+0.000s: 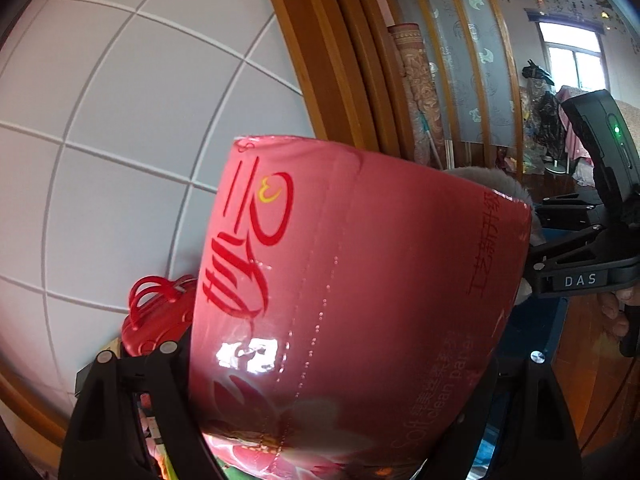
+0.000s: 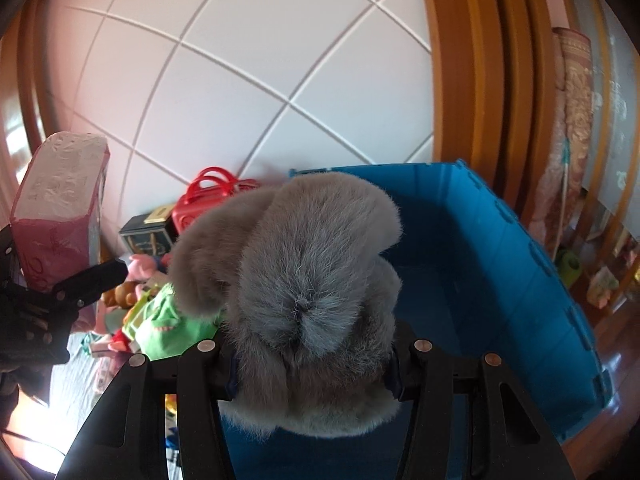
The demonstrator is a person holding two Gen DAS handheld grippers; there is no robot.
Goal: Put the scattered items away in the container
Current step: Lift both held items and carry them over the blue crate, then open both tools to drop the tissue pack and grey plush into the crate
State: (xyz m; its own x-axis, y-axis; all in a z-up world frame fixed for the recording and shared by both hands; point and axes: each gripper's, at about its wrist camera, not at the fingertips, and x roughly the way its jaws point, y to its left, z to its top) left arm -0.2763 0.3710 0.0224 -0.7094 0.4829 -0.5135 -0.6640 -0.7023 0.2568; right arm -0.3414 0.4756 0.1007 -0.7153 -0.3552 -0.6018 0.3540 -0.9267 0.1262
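The left gripper [image 1: 340, 364] clamps a pink tissue pack [image 1: 352, 288] whose lower end is cut off by the frame; it hides most of what lies beyond, leaving a red toy basket [image 1: 160, 312] peeking out at its left. The right gripper [image 2: 312, 364] grasps a grey plush toy [image 2: 296, 280] held over the blue container [image 2: 520, 240], whose floor the fur largely hides. A jumble of toys [image 2: 148, 304], hard to tell apart, lies left of the container.

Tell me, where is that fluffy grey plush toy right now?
The fluffy grey plush toy is clamped in the right gripper, centre of the right wrist view, held over the open blue plastic bin, with the toy pile to its left.
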